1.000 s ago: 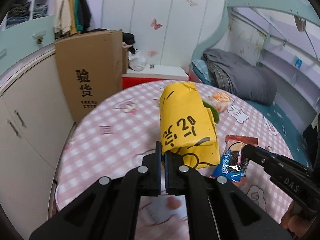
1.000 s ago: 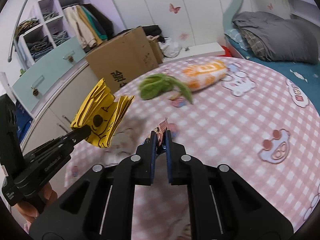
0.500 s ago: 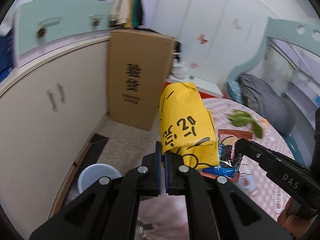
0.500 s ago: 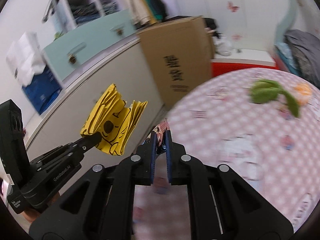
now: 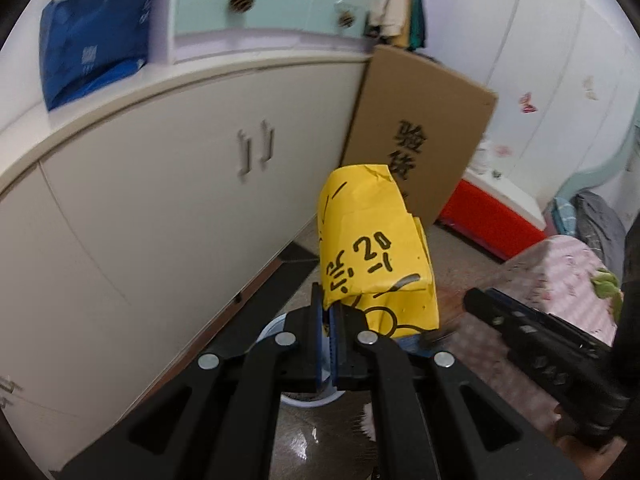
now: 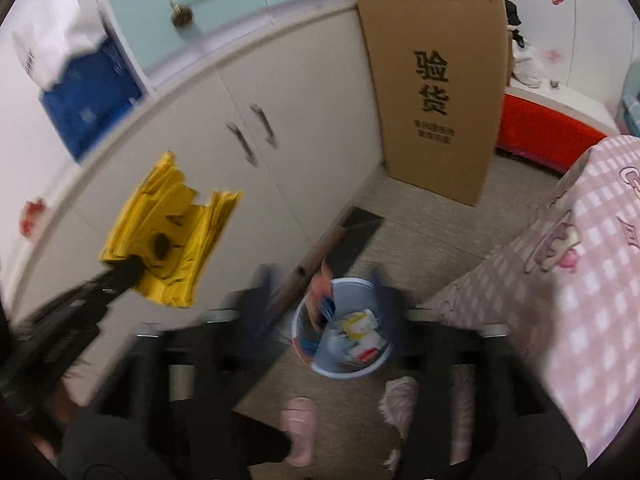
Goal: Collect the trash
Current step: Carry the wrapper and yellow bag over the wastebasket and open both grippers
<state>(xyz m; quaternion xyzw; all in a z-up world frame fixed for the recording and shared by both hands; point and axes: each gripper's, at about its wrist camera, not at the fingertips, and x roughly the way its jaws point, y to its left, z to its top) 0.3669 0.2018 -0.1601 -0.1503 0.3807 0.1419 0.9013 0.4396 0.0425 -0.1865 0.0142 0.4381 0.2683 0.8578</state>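
Observation:
My left gripper [image 5: 331, 320] is shut on a folded yellow bag [image 5: 372, 256] with black marks; it also shows in the right wrist view [image 6: 168, 236], held up left of the bin. My right gripper [image 6: 320, 292] is blurred, its fingers spread wide apart above a pale blue bin [image 6: 342, 344] on the floor. The blue and red snack wrapper [image 6: 324, 300] is loose at the bin's rim, dropping in. The bin holds several other wrappers. In the left wrist view the bin [image 5: 272, 328] is mostly hidden behind my fingers.
A cream cabinet [image 6: 280, 152] runs along the left, a tall cardboard box [image 6: 436, 88] leaning on it. The pink checked table [image 6: 580, 280] is at the right with green trash [image 5: 608, 280] on it. Pink slippers [image 6: 300, 428] stand beside the bin.
Both grippers swung left from the table to over the floor bin. The right gripper opened and let go of the snack wrapper. The left still holds the yellow bag.

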